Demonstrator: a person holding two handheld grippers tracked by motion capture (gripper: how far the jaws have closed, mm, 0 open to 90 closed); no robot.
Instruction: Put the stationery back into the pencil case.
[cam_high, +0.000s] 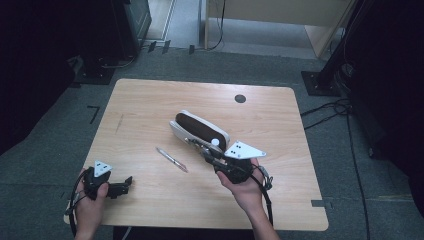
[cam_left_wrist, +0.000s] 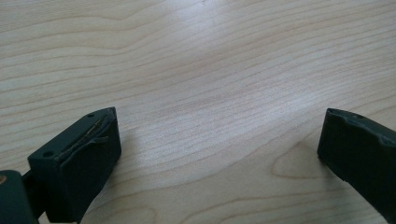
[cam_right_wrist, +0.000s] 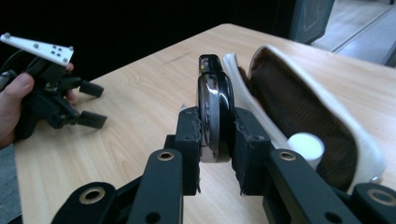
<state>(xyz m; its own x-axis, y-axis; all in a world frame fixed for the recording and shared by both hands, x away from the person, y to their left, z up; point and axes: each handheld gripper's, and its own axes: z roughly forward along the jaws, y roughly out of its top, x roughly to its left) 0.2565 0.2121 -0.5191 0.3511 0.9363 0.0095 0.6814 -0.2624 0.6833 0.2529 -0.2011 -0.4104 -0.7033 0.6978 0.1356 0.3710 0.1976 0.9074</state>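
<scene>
Packing under way: my right gripper clamps a black glossy clip beside the open pouch; my left gripper idles wide near-left; next, lower it inside.

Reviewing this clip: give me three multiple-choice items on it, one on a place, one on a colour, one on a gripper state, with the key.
1. Where does the pen lie?
A. inside the pouch
B. on the table, left of the pouch
C. in the left gripper

2. What colour is the pouch lining?
A. brown
B. green
C. yellow

3. What is the right gripper doing?
A. open and empty
B. shut on a black glossy object
C. resting flat

Key: 1 B, it lies on bare wood; 2 A, brown within a white rim; 3 B, the black glossy object sits between both jaws.
</scene>
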